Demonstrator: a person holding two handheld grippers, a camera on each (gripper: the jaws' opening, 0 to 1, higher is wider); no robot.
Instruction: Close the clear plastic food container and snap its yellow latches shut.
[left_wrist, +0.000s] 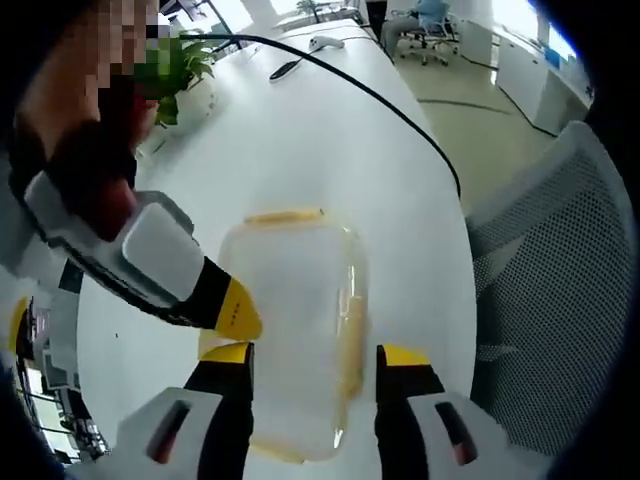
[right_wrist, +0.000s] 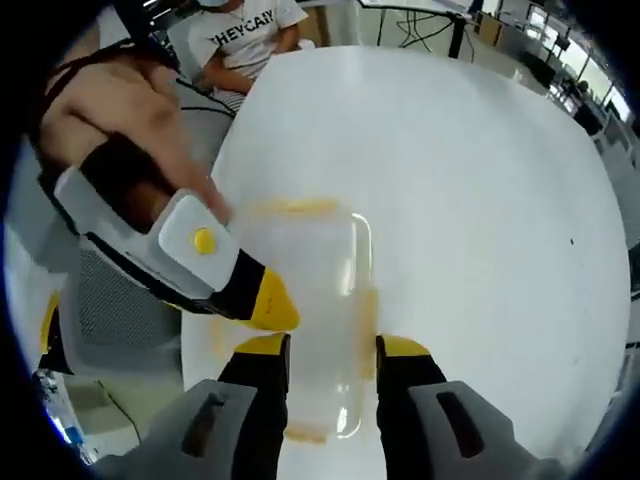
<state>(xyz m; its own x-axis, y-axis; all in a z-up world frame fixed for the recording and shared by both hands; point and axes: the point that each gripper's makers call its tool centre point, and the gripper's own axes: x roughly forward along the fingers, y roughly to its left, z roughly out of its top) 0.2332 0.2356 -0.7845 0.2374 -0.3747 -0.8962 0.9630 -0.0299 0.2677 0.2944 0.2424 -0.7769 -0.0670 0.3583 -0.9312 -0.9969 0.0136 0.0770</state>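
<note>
A clear plastic food container (left_wrist: 300, 330) with yellow latches (left_wrist: 285, 216) is seen lying flat on a white table (left_wrist: 320, 130), its lid in place. In the left gripper view, the left gripper (left_wrist: 314, 362) is held with its jaws parted on either side of the container, while the right gripper (left_wrist: 235, 310) reaches in at the container's left edge. In the right gripper view, the right gripper's jaws are likewise spread astride the container's near end, and the left gripper's yellow tip is found at its left side. A potted plant (left_wrist: 180, 70) and a black cable (left_wrist: 380, 100) are seen farther off.

Container (left_wrist: 300, 330) near end hidden behind claws — latches blurred, state unreadable
</note>
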